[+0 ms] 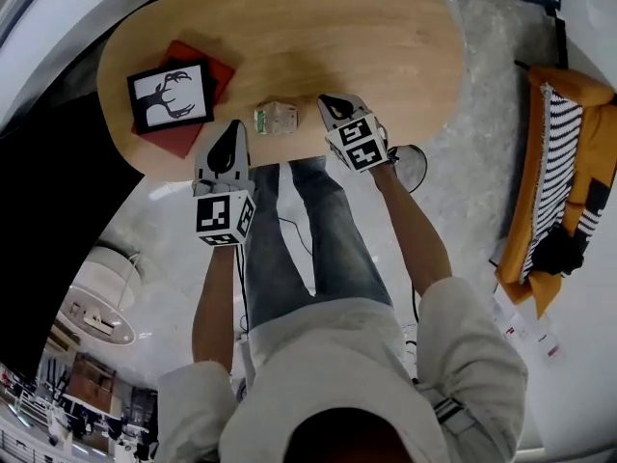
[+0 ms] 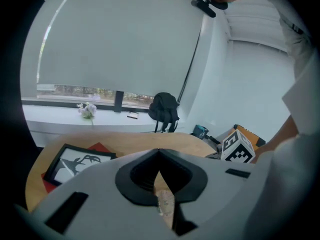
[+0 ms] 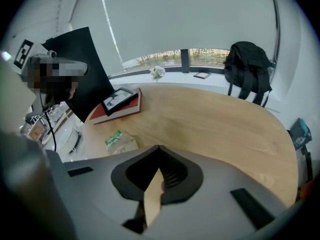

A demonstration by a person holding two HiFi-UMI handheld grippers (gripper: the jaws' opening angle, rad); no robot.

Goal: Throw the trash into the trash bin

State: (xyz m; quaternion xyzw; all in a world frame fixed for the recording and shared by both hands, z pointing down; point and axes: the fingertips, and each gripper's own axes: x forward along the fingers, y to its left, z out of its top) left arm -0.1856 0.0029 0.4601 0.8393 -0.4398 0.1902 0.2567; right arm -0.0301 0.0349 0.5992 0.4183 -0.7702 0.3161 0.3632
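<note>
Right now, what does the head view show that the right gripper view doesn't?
Only the head view: the person's blue jeans and the striped cushion on the orange seat. Only the right gripper view: the black backpack and the white flowers by the window. Both: the oval wooden table, the black-framed deer picture on the red book, and the crumpled clear wrapper.

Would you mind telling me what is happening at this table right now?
A person stands at the wooden table with a tool in each hand. The left tool and the right tool are both closed and empty, one on each side of a crumpled wrapper that lies near the table's edge. On the left tool's side, a framed picture sits on a red book. Nothing has been picked up yet, and no bin is in view.
</note>
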